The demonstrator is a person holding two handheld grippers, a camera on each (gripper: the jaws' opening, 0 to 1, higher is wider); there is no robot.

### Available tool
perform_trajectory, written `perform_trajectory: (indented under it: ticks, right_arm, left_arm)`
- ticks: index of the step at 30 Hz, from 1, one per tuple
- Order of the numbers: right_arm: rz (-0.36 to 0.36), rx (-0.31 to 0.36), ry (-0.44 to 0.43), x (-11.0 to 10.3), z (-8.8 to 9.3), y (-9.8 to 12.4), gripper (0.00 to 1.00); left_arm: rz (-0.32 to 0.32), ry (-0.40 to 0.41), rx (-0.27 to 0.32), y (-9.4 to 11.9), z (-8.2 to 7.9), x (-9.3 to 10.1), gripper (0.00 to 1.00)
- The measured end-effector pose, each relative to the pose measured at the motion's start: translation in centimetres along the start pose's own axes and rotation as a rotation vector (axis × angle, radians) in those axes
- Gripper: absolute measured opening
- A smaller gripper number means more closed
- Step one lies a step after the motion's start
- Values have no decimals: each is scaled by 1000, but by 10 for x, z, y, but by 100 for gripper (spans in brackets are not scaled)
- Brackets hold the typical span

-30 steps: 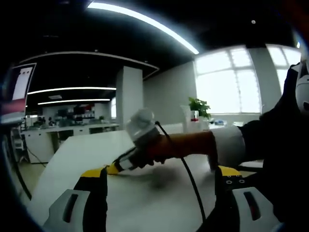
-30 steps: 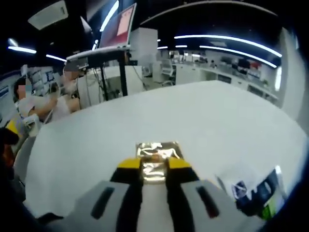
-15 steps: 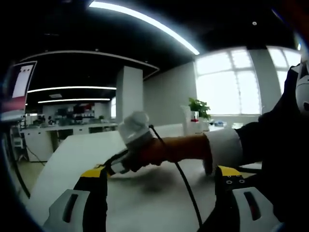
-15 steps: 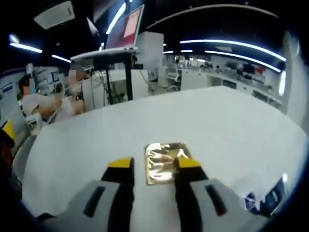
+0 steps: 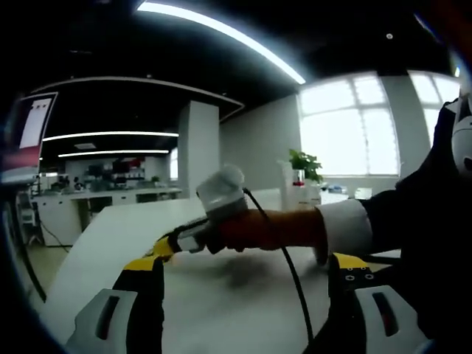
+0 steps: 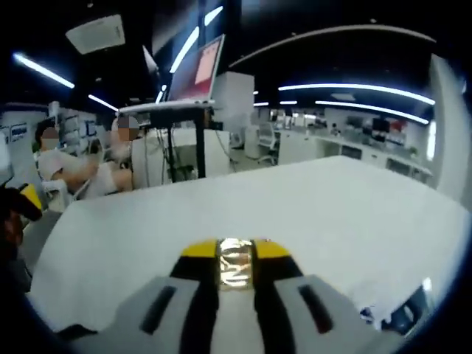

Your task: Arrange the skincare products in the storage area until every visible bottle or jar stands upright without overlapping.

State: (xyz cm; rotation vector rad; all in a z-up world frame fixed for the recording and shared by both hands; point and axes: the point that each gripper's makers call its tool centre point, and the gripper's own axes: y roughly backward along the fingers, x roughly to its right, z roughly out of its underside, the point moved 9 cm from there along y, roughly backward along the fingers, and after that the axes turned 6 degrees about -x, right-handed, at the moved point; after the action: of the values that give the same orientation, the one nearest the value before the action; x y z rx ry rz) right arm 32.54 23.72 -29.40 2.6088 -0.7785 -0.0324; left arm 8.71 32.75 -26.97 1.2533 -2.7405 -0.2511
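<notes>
gold foil sachet (image 6: 235, 267) clamped between jaws of right gripper (image 6: 234, 259), yellow tips closed on it, item lifted above white bench (image 6: 310, 199). dark printed packet (image 6: 402, 316) lies on bench at lower right of right gripper view. left gripper (image 5: 240, 267) jaws spread wide, nothing between them, over bench surface (image 5: 110, 228). in left gripper view, right gripper (image 5: 193, 236) crosses frame, held by orange-gloved hand (image 5: 265, 227), black cable (image 5: 284, 254) trailing down. seated persons at far left beyond bench, laptop on stand behind.
</notes>
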Motion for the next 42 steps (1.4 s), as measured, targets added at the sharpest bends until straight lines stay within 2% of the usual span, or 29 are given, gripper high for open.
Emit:
perform_trajectory:
  ticks: [2,4,8,10,12,13,15,17,18,20,24,25,28,35,37,42]
  right_arm:
    - [1,9,0,3,-3,7,10]
    - [18,-25,44,7,-2,15,8]
    - [94,8,41,18,-4,36,18]
    - [167,-15,56,24,0,49,20]
    - [260,-21,42,32,2,62,31]
    - [279,-20,40,35,4,66,36]
    - [270,-13,35,38,5,72,33]
    - [332,-56,22,42,12,85,33]
    - [332,-114,26,43,16,90,30]
    - [329,-128,14,44,22,94,25]
    - [376,-177,-2,45,37,105,41]
    - [387,-184,9,46,39,106,42]
    - [402,-191,25,46,43,110,37]
    - [417,-217,-10,55,54,110,41]
    - [411,-207,-54,56,58,111,43]
    - [394,-193,-58,58,61,107,42]
  left_arm:
    - [0,3,0,0,0,-1,94]
    - [0,3,1,0,0,-1,94]
    - [0,-1,-1,-1,0,1,94]
    - [2,-2,-1,-2,0,1,94]
    - [3,-3,-2,-2,1,2,94]
    - [3,-5,-3,-2,1,3,94]
    - [6,-5,-4,-3,1,3,94]
    - [9,-5,-4,-4,1,4,94]
    - [10,-6,-6,-4,1,5,94]
    - [12,-10,-9,-5,1,6,94]
    - [17,-11,-9,-5,1,7,94]
    - [17,-10,-10,-6,1,8,94]
    - [17,-11,-14,-6,2,8,94]
    - [16,-12,-13,-5,1,11,94]
    - [15,-12,-14,-5,1,11,94]
    - [16,-11,-16,-5,1,10,94]
